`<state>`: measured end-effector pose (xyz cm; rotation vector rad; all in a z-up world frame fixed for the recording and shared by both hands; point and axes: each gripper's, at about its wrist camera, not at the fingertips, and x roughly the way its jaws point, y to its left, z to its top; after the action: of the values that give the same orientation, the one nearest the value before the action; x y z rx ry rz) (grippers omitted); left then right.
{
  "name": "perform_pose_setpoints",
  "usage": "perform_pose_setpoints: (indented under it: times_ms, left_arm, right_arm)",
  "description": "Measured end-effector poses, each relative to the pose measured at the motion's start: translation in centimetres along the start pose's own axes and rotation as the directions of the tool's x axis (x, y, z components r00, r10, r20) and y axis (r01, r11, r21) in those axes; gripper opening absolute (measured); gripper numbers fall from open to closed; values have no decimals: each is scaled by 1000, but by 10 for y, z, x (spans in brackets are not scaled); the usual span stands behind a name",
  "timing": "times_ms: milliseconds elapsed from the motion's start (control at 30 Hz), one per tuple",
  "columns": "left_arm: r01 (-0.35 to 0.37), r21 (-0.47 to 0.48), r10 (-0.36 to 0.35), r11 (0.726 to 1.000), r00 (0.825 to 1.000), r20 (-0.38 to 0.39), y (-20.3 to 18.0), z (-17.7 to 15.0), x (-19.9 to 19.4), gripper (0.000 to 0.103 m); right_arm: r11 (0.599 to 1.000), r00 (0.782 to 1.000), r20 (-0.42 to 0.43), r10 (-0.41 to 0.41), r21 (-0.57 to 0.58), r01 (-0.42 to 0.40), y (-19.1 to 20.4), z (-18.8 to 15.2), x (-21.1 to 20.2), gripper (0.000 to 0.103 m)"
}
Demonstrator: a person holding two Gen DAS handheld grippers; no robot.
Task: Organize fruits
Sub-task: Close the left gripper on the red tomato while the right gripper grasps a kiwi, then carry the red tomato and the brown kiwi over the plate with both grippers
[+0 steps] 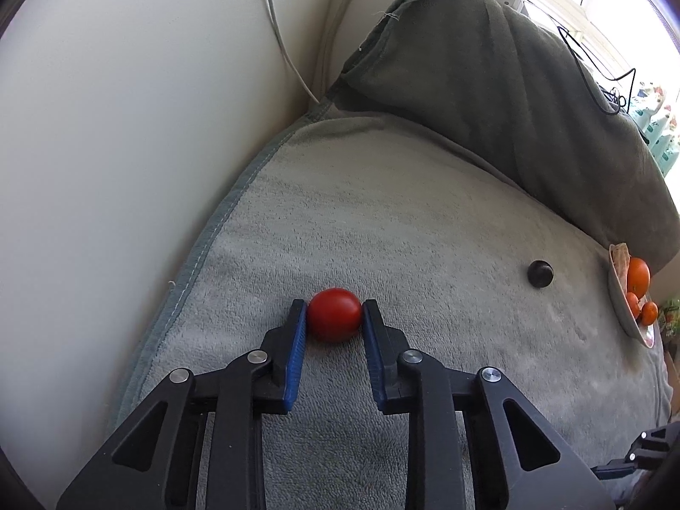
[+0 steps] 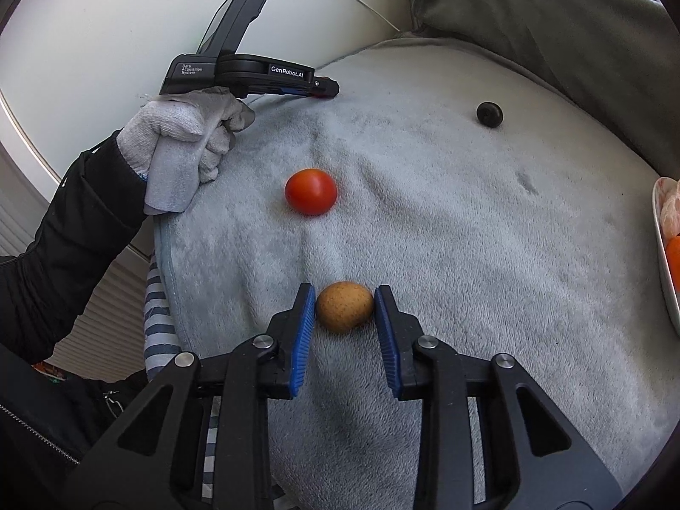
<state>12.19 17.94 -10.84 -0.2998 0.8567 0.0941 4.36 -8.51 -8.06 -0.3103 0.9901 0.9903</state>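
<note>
Your left gripper (image 1: pixel 334 312) is clamped on a red tomato (image 1: pixel 334 314), both blue pads pressed against its sides as it sits on the grey blanket (image 1: pixel 425 221). Your right gripper (image 2: pixel 344 307) is squeezed onto a brown speckled fruit (image 2: pixel 344 306), also resting on the blanket, with the pads touching it on either side.

Seen from the right wrist, a second tomato (image 2: pixel 311 191) lies at about 11 o'clock from the brown fruit, well apart from it, with nothing between. A small dark round fruit (image 2: pixel 489 114) sits farther off at 1 o'clock. The bowl (image 2: pixel 667 255) is at 3 o'clock, cut off by the picture's edge; from the left wrist the bowl (image 1: pixel 620 301) shows three orange fruits (image 1: pixel 638 277) inside, though part of it runs out of view too. A grey cushion (image 1: pixel 488 85) rises behind the blanket, and a pale wall (image 1: pixel 127 127) borders it at 9 o'clock.

Your gloved left hand (image 2: pixel 187 144) grips its tool at 10 o'clock in the right view; there the tomato in its fingers is only a red sliver at the tip.

Count: two tomatoes, one brown fruit, one dark fruit, three orange fruits, one bowl.
</note>
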Motion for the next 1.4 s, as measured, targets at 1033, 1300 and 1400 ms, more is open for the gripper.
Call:
perform_pose_setpoints:
  times_ms: [1033, 1300, 1400]
  left_arm:
    - [215, 169, -229, 962, 971, 66, -110, -10, -59, 23]
    - [313, 252, -332, 916, 943, 34, -167, -19, -63, 23]
    - [346, 282, -363, 895, 932, 11, -189, -23, -61, 23]
  right_arm:
    - [948, 933, 250, -260, 252, 196, -96, -11, -108, 30]
    - [907, 896, 262, -358, 326, 266, -134, -23, -140, 30]
    - [893, 884, 260, -388, 345, 290, -146, -26, -147, 30]
